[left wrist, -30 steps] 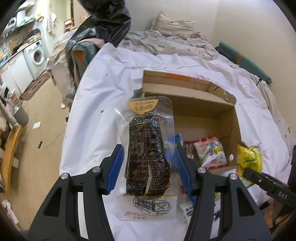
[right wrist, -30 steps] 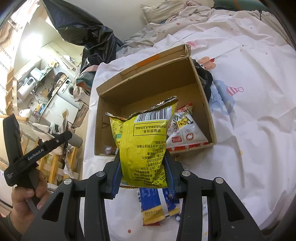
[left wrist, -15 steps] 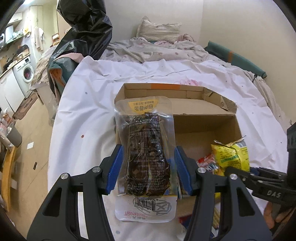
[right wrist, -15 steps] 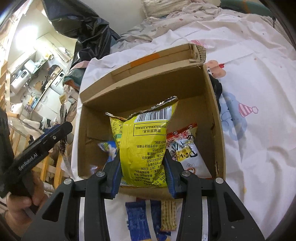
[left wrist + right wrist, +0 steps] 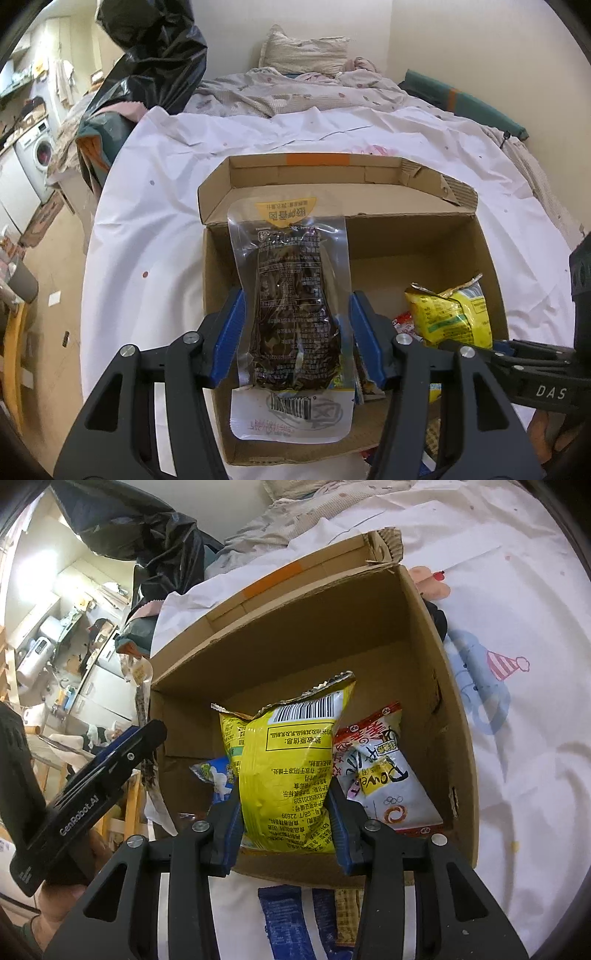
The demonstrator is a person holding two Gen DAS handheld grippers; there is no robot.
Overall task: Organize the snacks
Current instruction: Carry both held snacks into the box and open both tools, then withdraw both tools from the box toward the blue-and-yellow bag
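My left gripper [image 5: 295, 332] is shut on a clear packet of dark snack [image 5: 293, 314] with a yellow label, held over the left side of the open cardboard box [image 5: 369, 177]. My right gripper [image 5: 284, 812] is shut on a yellow snack bag [image 5: 288, 771], held over the box [image 5: 424, 635] near its front wall. The yellow bag also shows at the right in the left wrist view [image 5: 450, 314]. Inside the box lie a white and red packet [image 5: 384, 771] and a blue packet [image 5: 214, 775]. The left gripper's body shows at the left in the right wrist view [image 5: 92, 775].
The box stands on a bed with a white printed sheet [image 5: 517, 627]. More snack packets [image 5: 306, 919] lie on the sheet in front of the box. A black plastic bag [image 5: 155, 55] and a pillow [image 5: 306, 55] are at the far end. A washing machine [image 5: 37, 147] stands left.
Both grippers have moved forward over the box with their packets. The box now fills more of both views and the yellow bag sits lower inside it.
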